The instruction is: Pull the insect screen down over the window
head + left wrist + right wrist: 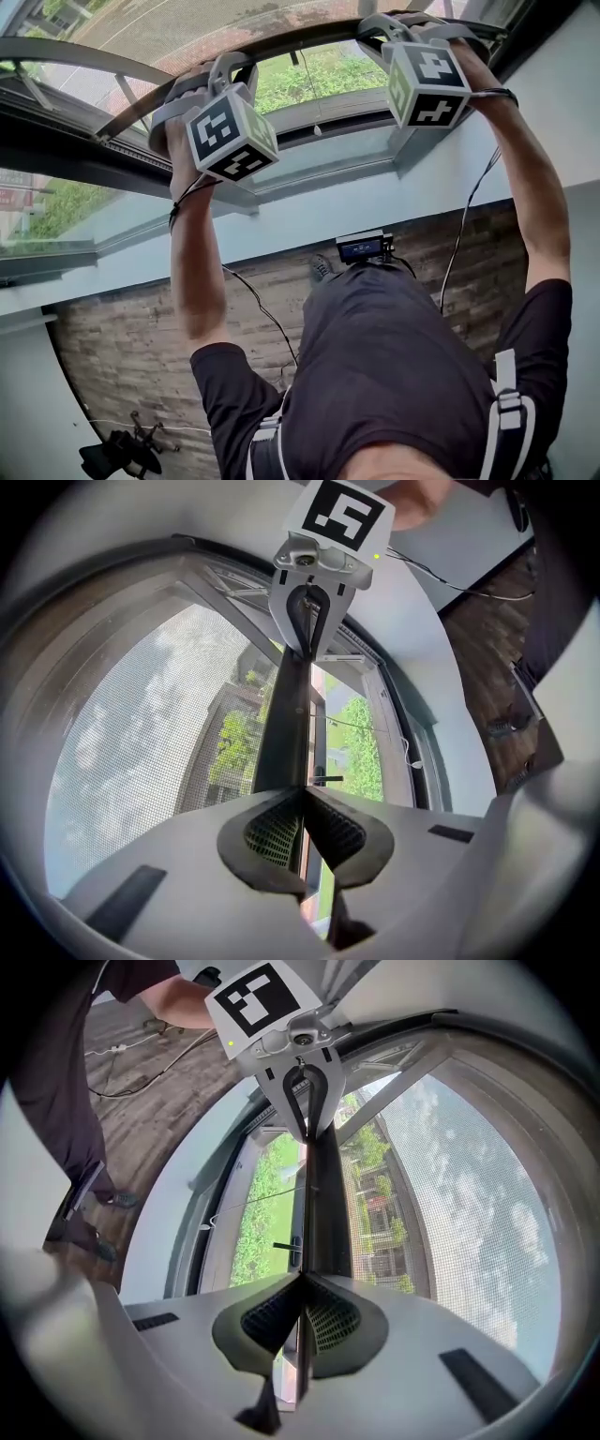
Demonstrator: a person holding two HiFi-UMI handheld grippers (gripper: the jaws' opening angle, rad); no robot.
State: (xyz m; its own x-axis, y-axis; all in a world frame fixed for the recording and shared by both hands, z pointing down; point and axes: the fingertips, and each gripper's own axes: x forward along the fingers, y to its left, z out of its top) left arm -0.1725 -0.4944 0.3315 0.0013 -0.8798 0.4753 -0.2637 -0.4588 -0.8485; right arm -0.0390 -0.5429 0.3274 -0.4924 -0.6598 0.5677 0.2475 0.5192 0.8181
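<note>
"Head view is showing both arms raised to the grey-framed window. Where is the screen sitting, and what are the tongs doing?" the trainee is asking.

"The grey woven-mesh insect screen is covering only part of the opening," the instructor is answering. "Its dark, straight bottom rail is running between the two tools, with uncovered glass and greenery showing past it. The left gripper is clamping the thin edge of that rail between its ribbed pads. The right gripper is clamping it the same way further along."

"How should the pull be carried out?"

"Both hands should be descending at an equal rate. That way the rail is staying level and is not likely to be binding in the side tracks. Clamping pressure should be holding firm, because so thin an edge is probably prone to slipping. The pull should be running straight down along the frame toward the sill."
</note>
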